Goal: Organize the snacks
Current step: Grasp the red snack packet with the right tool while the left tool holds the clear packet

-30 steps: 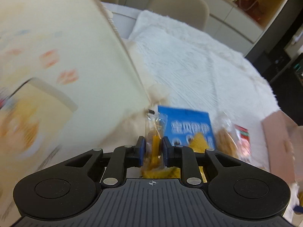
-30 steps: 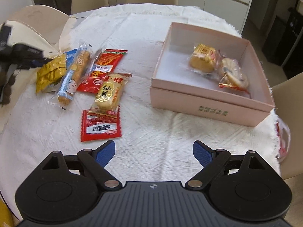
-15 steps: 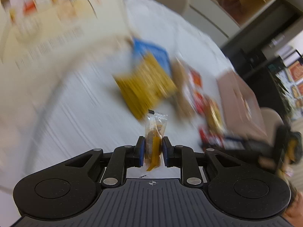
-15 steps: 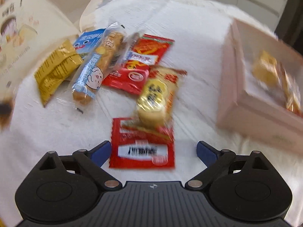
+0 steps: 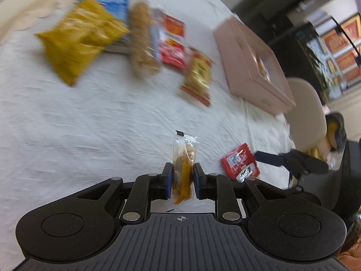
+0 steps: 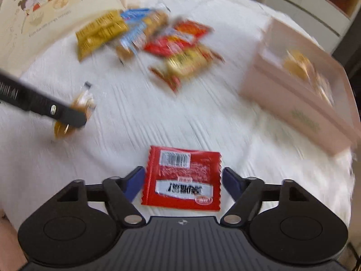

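My left gripper (image 5: 182, 174) is shut on a small clear packet (image 5: 183, 153) with an orange snack inside, held above the white cloth. The right wrist view shows the same packet (image 6: 83, 99) at the left. My right gripper (image 6: 182, 175) hangs low over a flat red packet (image 6: 182, 176) lying between its blue pads. Its jaws are closing, and the pads stand clear of the wrapper. A pink box (image 6: 300, 103) at the right holds two or three wrapped snacks (image 6: 295, 65). Further back is a blurred pile of snacks: a yellow bag (image 5: 79, 36), a long biscuit pack (image 5: 141, 38), red packets (image 5: 172, 47).
A cream carton with cartoon figures (image 6: 33, 11) stands at the far left edge of the round table. A beige chair (image 5: 306, 103) sits beyond the pink box (image 5: 255, 67). A white textured cloth (image 5: 90, 124) covers the table.
The left gripper swung right, away from the cream carton, carrying the clear packet across the cloth. The right gripper moved left and down, so the red packet now lies between its jaws.
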Demonstrator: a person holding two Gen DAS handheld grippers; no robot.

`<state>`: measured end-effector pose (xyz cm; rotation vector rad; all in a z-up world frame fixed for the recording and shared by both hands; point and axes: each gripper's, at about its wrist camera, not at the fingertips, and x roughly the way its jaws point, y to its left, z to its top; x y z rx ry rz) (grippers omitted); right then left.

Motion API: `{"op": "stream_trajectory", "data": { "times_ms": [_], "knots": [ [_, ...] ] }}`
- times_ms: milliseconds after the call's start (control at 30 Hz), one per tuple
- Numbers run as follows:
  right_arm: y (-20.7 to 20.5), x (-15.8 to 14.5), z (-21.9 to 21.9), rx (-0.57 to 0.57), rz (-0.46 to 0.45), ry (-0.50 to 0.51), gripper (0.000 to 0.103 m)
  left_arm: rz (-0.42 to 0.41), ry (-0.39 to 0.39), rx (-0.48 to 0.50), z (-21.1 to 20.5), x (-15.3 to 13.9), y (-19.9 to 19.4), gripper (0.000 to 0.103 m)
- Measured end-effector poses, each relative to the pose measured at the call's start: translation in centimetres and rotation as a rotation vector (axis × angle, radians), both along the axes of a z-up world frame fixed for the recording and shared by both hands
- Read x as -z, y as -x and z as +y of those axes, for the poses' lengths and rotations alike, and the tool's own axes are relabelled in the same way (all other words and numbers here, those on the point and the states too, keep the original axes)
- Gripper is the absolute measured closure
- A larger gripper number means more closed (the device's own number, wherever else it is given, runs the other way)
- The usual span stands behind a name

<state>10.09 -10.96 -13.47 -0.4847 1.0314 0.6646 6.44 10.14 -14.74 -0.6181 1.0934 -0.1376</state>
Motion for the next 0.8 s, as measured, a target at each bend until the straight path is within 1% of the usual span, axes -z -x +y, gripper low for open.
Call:
{"op": "stream_trajectory", "data": {
  "times_ms": [33, 67, 100, 133, 167, 233, 400, 500, 533, 633, 700, 733, 800],
  "knots": [
    [0.0, 0.4, -1.0, 0.036, 0.017, 0.001, 0.009, 0.009, -0.005, 0.013, -0.5, 0.3, -0.4, 0.08],
    [-0.2, 0.8, -2.1, 0.089, 0.044, -0.02, 0.003, 0.02, -0.012, 0.021, -0.8, 0.4, -0.5, 0.08],
    [-0.4, 1.2, -3.1, 0.139, 0.074, -0.051, 0.0, 0.033, -0.024, 0.028, -1.1, 0.6, -0.8, 0.08],
    [-0.3, 1.2, -3.9, 0.171, 0.064, -0.085, 0.0, 0.041, -0.034, 0.031, -1.3, 0.7, -0.6, 0.08],
    [-0.1, 1.3, -4.3, 0.187, 0.047, -0.087, 0.0, 0.044, -0.043, 0.032, -1.4, 0.7, -0.3, 0.08],
    [0.4, 1.5, -4.4, 0.191, 0.022, -0.091, 0.0, 0.047, -0.047, 0.03, -1.5, 0.7, 0.0, 0.08],
    [1.0, 1.5, -4.5, 0.211, 0.001, -0.106, 0.0, 0.052, -0.04, 0.003, -1.6, 0.8, 0.3, 0.08],
    [0.7, 1.1, -4.3, 0.185, 0.014, -0.082, 0.0, 0.057, -0.04, -0.004, -1.7, 0.6, 0.8, 0.08],
    [0.7, 0.7, -4.2, 0.175, 0.01, -0.08, 0.004, 0.06, -0.038, -0.006, -1.7, 0.6, 0.9, 0.08],
    [1.3, -0.5, -3.6, 0.135, -0.082, -0.11, 0.005, 0.069, -0.032, -0.007, -1.8, 0.5, 1.4, 0.08],
    [1.0, -0.5, -2.7, 0.101, -0.112, -0.097, 0.005, 0.078, -0.031, 0.001, -2.1, 0.5, 1.6, 0.08],
    [0.7, -0.3, -2.2, 0.095, -0.113, -0.089, 0.005, 0.08, -0.034, 0.006, -2.3, 0.4, 1.7, 0.08],
    [-0.1, 0.3, -1.4, 0.084, -0.078, -0.081, 0.005, 0.085, -0.039, 0.019, -2.7, 0.3, 2.0, 0.08]
  ]
}}
